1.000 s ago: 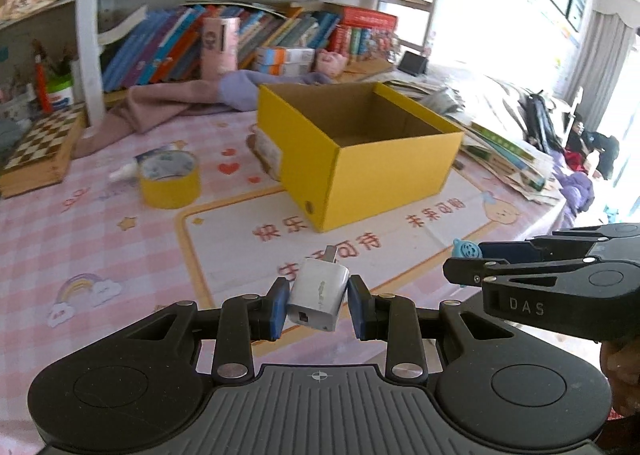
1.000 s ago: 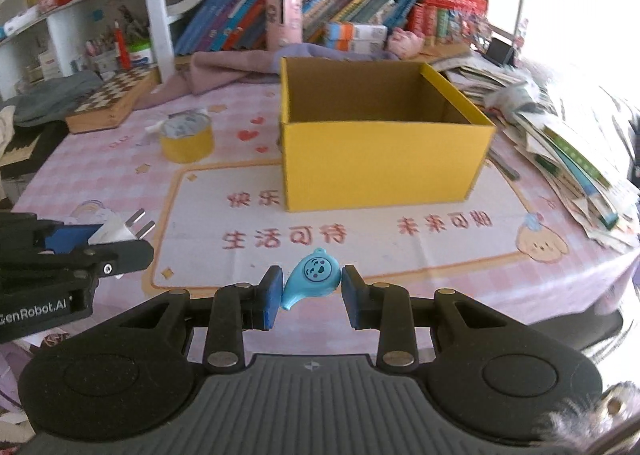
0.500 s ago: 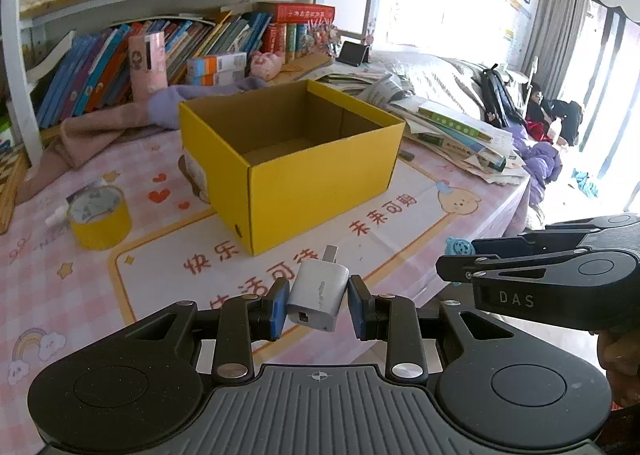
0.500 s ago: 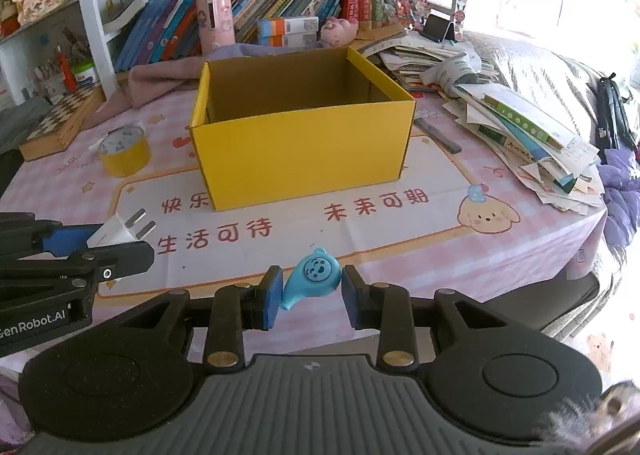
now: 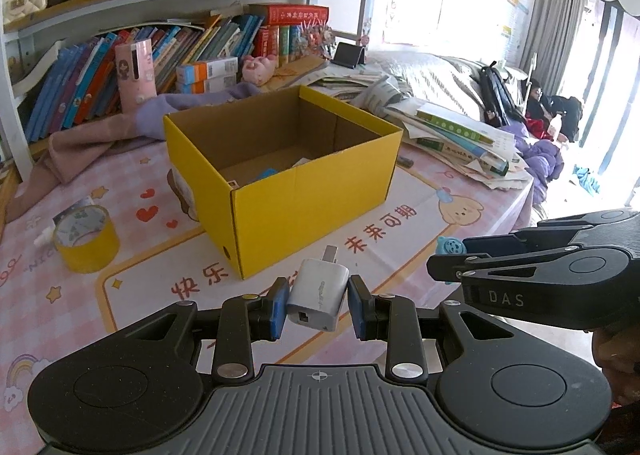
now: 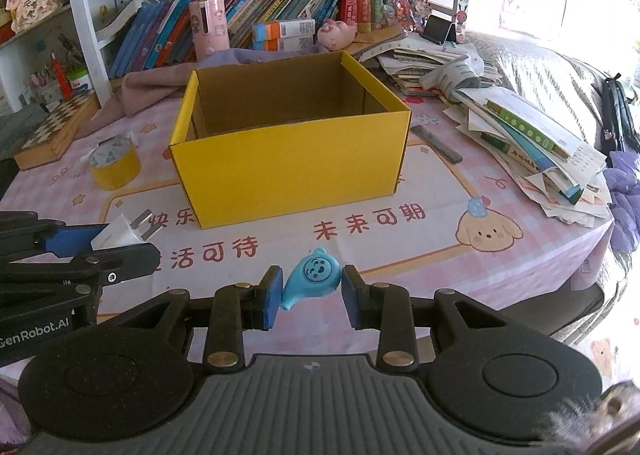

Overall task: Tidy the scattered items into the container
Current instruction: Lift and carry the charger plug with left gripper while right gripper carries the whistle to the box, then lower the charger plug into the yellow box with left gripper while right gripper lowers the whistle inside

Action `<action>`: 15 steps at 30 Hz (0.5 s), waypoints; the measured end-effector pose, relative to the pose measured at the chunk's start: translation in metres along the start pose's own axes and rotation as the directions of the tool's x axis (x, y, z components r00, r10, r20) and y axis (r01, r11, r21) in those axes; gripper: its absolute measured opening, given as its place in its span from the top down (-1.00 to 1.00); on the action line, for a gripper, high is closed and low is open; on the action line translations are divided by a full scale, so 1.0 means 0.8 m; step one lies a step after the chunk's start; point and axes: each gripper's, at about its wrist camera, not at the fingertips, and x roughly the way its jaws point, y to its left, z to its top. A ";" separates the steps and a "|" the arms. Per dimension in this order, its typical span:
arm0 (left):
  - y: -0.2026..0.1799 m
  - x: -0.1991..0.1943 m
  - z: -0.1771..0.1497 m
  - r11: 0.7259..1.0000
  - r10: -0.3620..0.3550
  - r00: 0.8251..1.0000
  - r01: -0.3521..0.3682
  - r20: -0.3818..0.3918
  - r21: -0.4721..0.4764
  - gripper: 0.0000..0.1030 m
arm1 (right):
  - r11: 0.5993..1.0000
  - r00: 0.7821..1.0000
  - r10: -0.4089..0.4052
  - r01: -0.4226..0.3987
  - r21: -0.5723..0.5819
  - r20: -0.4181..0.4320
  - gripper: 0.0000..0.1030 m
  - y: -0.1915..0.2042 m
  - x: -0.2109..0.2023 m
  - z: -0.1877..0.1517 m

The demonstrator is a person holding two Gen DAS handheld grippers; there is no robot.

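A yellow cardboard box (image 5: 312, 191) stands open on the pink table; it also shows in the right wrist view (image 6: 288, 159). A blue item and a pale paper piece lie on its floor (image 5: 266, 174). My left gripper (image 5: 318, 305) is shut on a white plug charger (image 5: 318, 295), held above the table in front of the box. My right gripper (image 6: 308, 291) is shut on a small blue whale-shaped toy (image 6: 310, 277), also in front of the box. Each gripper shows in the other's view, the right one (image 5: 540, 271) and the left one (image 6: 72, 255).
A yellow tape roll (image 5: 86, 239) sits left of the box. A pink-purple cloth (image 5: 100, 135) lies behind it. Stacked books and papers (image 5: 452, 135) fill the right side. A dark flat bar (image 6: 436, 143) lies right of the box. A chessboard (image 6: 56, 127) sits far left.
Both grippers have risen and drawn nearer the box while still holding their items. The left view now looks down into the box, showing items on its floor.
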 end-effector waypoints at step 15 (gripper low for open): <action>-0.007 0.025 0.049 0.999 0.020 0.996 -0.022 0.088 0.025 0.42 | 0.998 0.997 0.025 -0.020 -0.057 0.075 0.41 -0.027 0.035 0.047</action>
